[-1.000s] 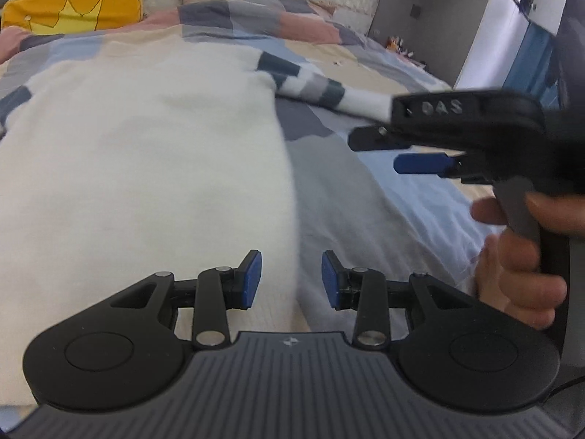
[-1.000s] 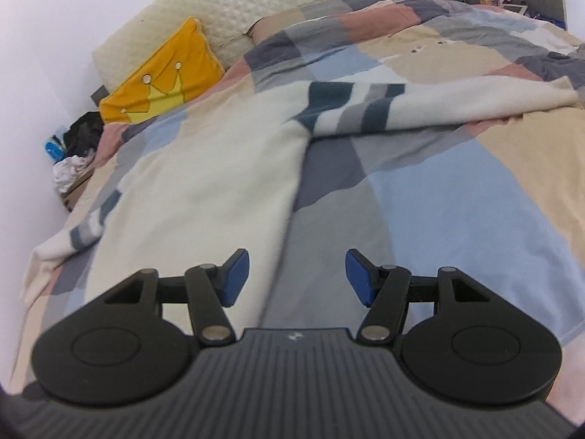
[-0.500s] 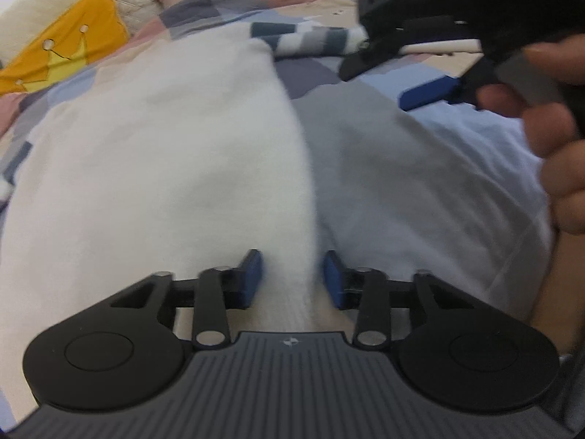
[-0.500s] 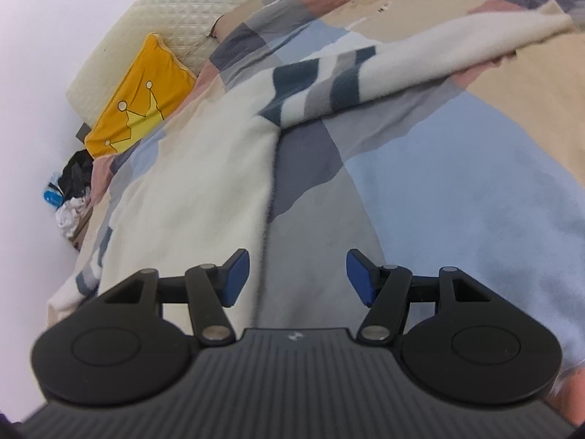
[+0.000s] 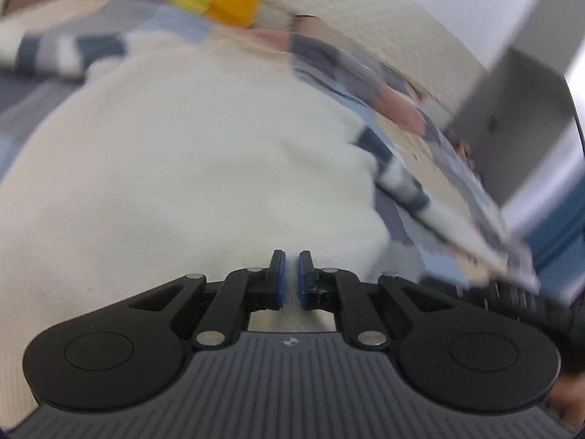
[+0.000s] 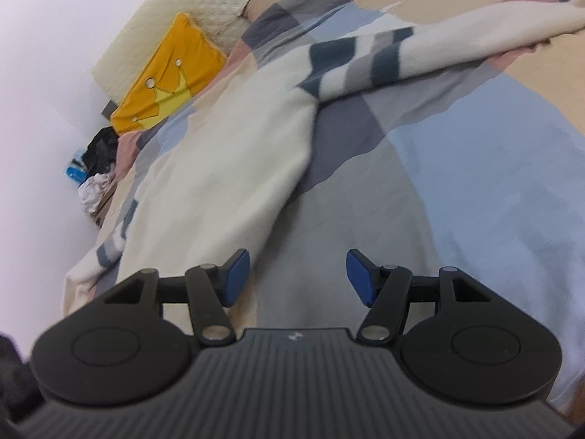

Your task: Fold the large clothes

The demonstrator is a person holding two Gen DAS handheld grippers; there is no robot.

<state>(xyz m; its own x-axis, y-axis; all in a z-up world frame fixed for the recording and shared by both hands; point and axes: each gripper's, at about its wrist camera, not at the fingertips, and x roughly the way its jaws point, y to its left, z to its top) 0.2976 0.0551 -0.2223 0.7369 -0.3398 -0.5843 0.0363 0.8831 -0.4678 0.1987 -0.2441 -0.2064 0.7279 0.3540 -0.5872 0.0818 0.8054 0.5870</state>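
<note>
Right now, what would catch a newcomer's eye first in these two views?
The big cream sweater spread across the patchwork bedspread, its striped sleeve stretched toward the upper right. Next, the orange crown pillow by the headboard at upper left. In the left wrist view, the left gripper is closing with cream fabric between its blue pads, while the right gripper hangs open over the sweater's edge.

We see soft, even daylight with faint shadows and no glare. The left wrist view is smeared by motion blur, while the right wrist view stays sharp. Both bend strongly at their edges.
</note>
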